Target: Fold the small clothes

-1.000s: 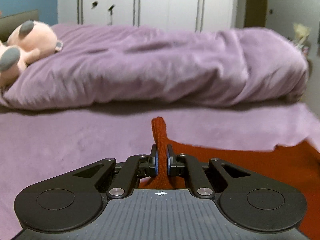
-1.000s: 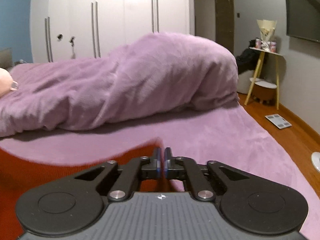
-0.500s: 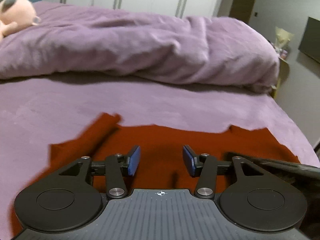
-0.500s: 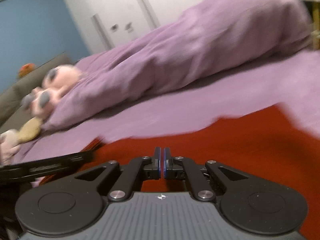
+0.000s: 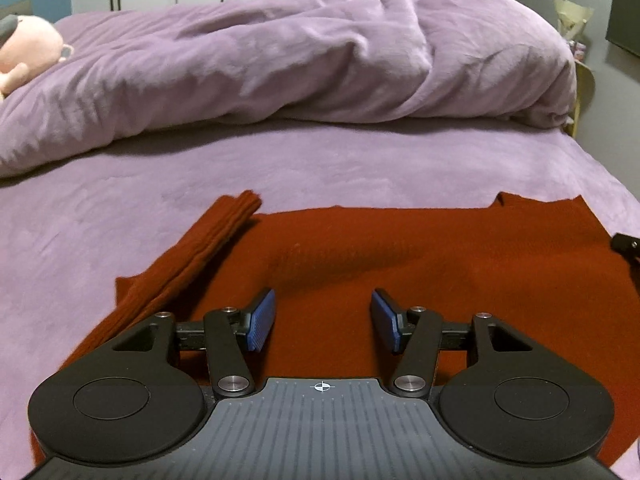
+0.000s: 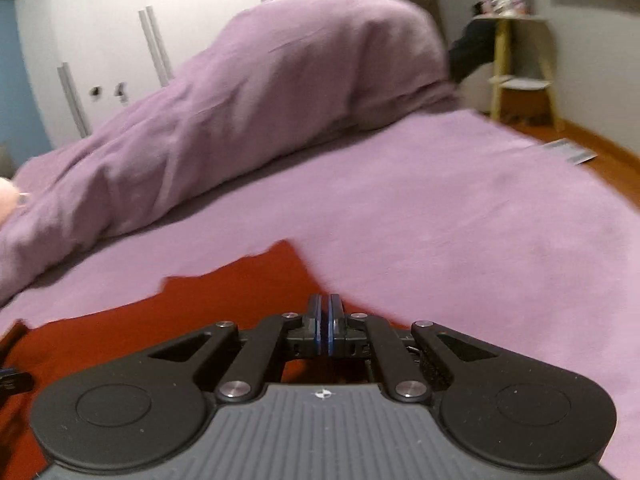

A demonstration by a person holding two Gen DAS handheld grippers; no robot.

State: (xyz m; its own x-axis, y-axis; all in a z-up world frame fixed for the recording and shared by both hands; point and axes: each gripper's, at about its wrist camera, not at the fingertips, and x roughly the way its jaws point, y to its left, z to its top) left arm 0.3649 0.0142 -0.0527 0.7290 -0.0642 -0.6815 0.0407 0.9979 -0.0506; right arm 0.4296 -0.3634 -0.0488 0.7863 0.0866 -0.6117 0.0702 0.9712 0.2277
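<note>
On the purple plush-covered bed [image 5: 168, 184], one dark red knit garment [image 5: 400, 248] lies flat, sleeve folded in at its left edge.
Near edge of the garment is hidden under both gripper bodies; right wrist view is motion-blurred, only a corner of the garment clear. Left gripper [image 5: 323, 322]: jaws apart, nothing between them, hovering over the red cloth. Right gripper [image 6: 325, 330]: jaws closed together, no cloth visibly pinched, though its tips hide the spot below. One heaped purple duvet [image 5: 320, 60] behind. One pink plush toy [image 5: 24, 52], cut off at the frame edge. One yellow side table [image 6: 520, 68], its contents too blurry to name.
</note>
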